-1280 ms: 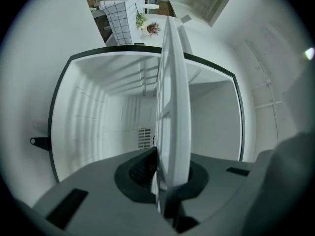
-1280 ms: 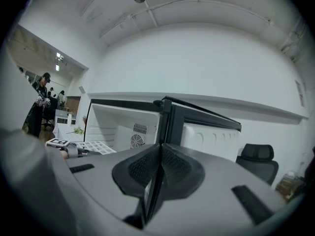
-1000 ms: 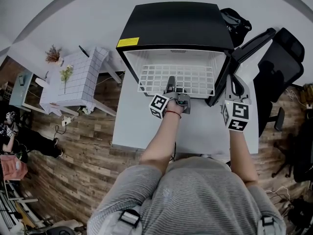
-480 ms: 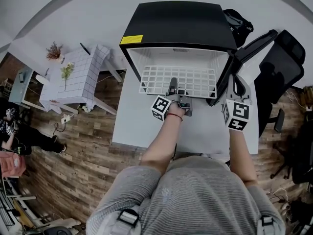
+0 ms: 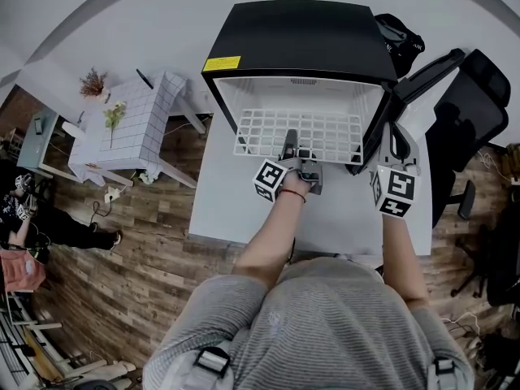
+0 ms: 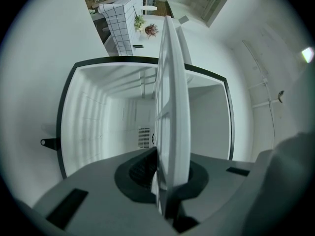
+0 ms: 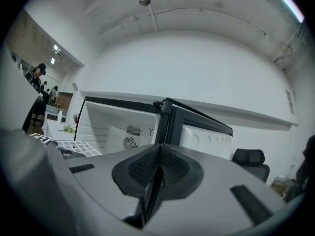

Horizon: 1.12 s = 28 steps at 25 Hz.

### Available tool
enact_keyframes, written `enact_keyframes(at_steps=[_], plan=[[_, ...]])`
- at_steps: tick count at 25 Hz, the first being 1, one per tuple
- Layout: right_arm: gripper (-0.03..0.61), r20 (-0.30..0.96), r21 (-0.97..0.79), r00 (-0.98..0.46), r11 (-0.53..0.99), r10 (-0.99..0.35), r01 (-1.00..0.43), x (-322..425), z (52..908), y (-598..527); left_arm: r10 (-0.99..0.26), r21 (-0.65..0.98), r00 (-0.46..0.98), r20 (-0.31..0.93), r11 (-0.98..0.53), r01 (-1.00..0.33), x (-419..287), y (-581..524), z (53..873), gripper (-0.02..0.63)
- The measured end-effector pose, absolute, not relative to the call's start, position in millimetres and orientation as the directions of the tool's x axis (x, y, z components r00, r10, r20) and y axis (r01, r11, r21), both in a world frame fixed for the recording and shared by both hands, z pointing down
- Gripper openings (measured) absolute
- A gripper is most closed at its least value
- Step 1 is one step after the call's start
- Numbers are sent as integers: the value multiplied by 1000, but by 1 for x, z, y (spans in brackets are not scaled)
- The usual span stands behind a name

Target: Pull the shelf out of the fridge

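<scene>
A black mini fridge [image 5: 301, 35] stands open on a white table [image 5: 236, 210], its door [image 5: 422, 75] swung out to the right. The white wire shelf [image 5: 325, 132] sticks partly out of the fridge's front. My left gripper [image 5: 289, 143] is shut on the middle of the shelf's front edge. In the left gripper view the shelf [image 6: 173, 107] runs edge-on between the pads of my left gripper [image 6: 165, 181], with the white fridge interior [image 6: 103, 127] behind. My right gripper [image 5: 393, 140] hangs beside the door, shut with nothing in it; its pads [image 7: 170, 166] meet.
A black office chair [image 5: 471, 104] and a dark bag [image 5: 398, 39] stand right of the fridge. A small table with a checked cloth [image 5: 134, 128] is to the left. A person [image 5: 24, 210] is at the far left on the wooden floor.
My left gripper and the shelf have come slightly toward me. The right gripper has hardly moved.
</scene>
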State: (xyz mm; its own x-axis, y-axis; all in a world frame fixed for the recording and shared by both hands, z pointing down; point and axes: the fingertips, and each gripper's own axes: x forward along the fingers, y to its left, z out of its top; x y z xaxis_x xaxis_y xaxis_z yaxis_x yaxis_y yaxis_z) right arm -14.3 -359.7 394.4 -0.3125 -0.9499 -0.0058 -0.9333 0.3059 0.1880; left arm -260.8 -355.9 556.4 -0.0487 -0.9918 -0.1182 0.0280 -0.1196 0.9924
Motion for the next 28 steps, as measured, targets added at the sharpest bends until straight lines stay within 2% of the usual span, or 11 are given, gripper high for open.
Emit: enact_keyframes(at_steps=[28], plan=[[14,-3,182,-314,308,-950,-934,-13,394,-362,-992,992,-77,-97,-103,71,-256,-295,575,31]])
